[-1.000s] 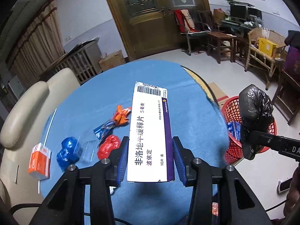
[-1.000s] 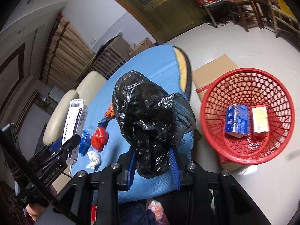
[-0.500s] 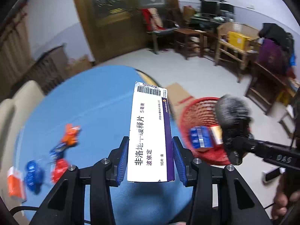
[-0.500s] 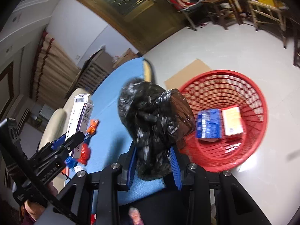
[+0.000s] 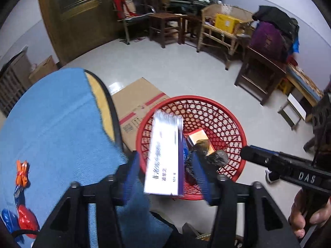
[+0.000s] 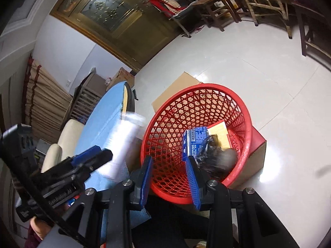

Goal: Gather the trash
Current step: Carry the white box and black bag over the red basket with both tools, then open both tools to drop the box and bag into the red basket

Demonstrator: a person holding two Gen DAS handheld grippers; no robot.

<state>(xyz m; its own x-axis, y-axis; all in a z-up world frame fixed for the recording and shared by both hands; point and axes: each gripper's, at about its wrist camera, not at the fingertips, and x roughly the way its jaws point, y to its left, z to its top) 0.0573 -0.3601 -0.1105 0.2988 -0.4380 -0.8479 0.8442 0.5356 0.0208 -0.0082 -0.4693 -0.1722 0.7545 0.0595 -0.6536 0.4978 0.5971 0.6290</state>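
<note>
A red mesh basket stands on the floor beside the table. My left gripper hangs over its near rim with jaws opening. The white-and-purple medicine box is blurred between them, with a gap at each pad. My right gripper points into the basket, jaws apart with only mesh showing between them. The black plastic bag lies blurred inside the basket, past the right finger, on a blue box and a yellow box.
The blue-covered round table fills the left, with orange, red and blue wrappers on it. A flat cardboard box lies under the basket. Wooden chairs stand across the white floor. A hand holds the right gripper.
Both grippers swung from above the table over to the basket. The black bag left the right gripper and dropped in. The left jaws spread and the medicine box slips free.
</note>
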